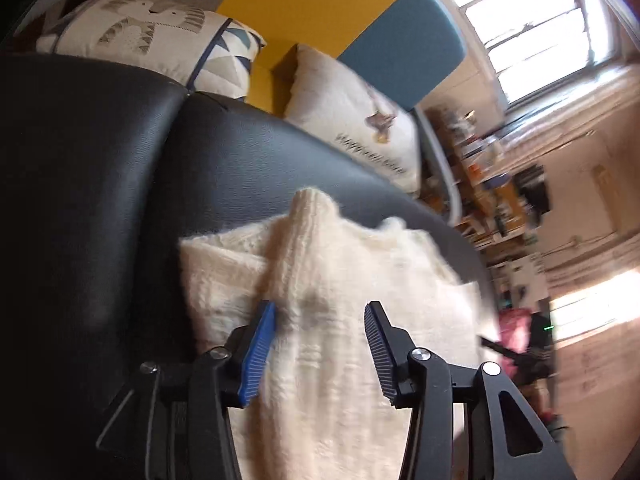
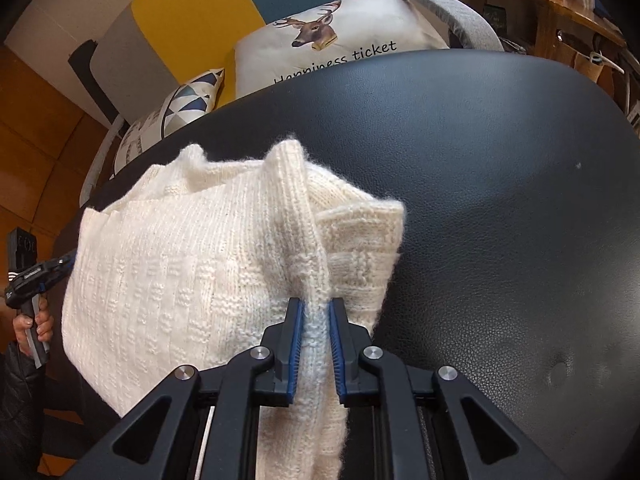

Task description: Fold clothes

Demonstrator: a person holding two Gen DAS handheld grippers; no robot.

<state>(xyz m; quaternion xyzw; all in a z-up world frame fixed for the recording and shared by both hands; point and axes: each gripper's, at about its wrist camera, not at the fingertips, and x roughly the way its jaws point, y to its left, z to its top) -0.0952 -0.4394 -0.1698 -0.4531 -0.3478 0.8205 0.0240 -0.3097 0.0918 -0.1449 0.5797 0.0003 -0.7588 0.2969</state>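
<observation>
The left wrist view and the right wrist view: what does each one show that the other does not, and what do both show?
Only the left wrist view shows the bright barred window and the left gripper open over the knit, its pads not pressing it.

Only the right wrist view shows the right gripper shut on a ribbed fold of the garment, and a hand gripping a handle at the left edge.

Both show the cream knitted sweater on the black leather seat, and the white deer-print cushion.

The sweater (image 2: 192,272) is lying on the seat (image 2: 500,200) at lower left, with two cushions (image 2: 340,52) sitting behind it at the top.
</observation>
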